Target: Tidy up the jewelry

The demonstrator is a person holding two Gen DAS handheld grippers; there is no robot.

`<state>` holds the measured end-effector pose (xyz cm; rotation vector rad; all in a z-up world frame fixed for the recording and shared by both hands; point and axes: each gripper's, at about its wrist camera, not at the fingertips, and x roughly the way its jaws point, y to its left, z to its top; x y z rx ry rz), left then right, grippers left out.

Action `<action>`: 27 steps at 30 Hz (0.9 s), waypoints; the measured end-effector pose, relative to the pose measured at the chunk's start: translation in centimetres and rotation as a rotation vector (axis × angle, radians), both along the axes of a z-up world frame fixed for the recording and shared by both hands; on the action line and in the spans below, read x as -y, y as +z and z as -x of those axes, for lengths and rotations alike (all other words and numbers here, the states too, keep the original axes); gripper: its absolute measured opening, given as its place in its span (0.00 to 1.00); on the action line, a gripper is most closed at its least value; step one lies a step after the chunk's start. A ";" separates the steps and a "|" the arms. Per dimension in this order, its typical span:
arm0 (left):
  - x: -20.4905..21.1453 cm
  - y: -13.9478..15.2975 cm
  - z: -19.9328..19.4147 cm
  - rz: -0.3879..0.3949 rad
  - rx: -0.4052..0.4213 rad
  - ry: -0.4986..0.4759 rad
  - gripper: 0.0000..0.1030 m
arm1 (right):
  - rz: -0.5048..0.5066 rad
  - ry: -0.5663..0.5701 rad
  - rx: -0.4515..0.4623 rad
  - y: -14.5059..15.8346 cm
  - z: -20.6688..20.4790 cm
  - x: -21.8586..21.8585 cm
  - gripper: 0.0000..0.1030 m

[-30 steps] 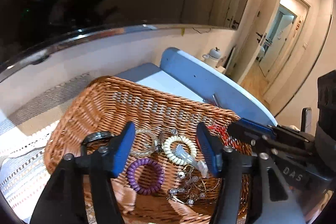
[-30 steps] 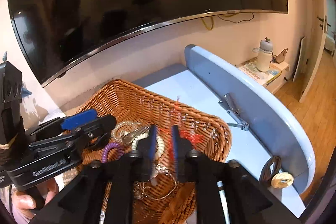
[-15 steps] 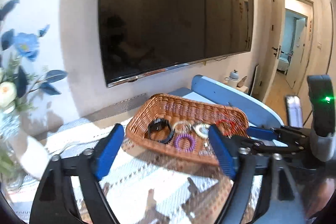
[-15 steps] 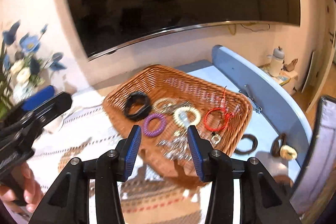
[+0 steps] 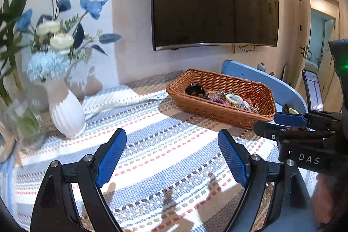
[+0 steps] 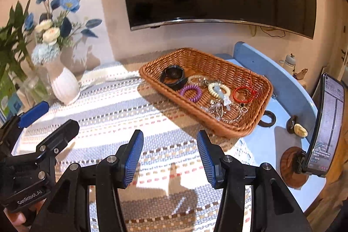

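A brown wicker basket [image 6: 256, 123] [image 5: 217, 110] stands on a striped cloth at the far right. In it lie a black band [image 6: 173, 78], a purple coil bracelet [image 6: 191, 92], a cream coil bracelet [image 6: 218, 90], a red cord bracelet [image 6: 243, 94] and silver chains [image 6: 217, 110]. My left gripper [image 5: 171, 153] is open and empty, pulled back over the cloth. My right gripper [image 6: 169, 153] is open and empty, also back from the basket. A dark ring [image 6: 268, 118] and a dark and cream piece [image 6: 296, 127] lie on the blue table beside the basket.
A white vase [image 5: 66, 110] with blue and white flowers and a glass vase [image 5: 24, 123] stand at the left. A phone [image 6: 326, 125] on a wooden stand is at the right table edge. A wall TV [image 5: 213, 1] hangs behind. The striped cloth [image 6: 130, 110] covers the table.
Both grippers have drawn back and up from the basket. The right gripper opened and left the red cord bracelet in the basket. The vase and flowers came into view.
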<state>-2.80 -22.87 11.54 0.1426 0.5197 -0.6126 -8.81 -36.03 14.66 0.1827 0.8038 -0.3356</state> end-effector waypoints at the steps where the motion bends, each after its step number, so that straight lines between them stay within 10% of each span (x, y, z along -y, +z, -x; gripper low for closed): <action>1: -0.1 -0.4 -0.2 0.001 -0.007 -0.002 0.84 | 0.011 -0.001 -0.006 -0.1 0.0 -0.3 0.51; 27: -2.6 -3.9 -2.7 -0.021 -0.058 0.199 0.84 | 0.006 0.016 -0.088 -3.4 -1.3 -1.5 0.51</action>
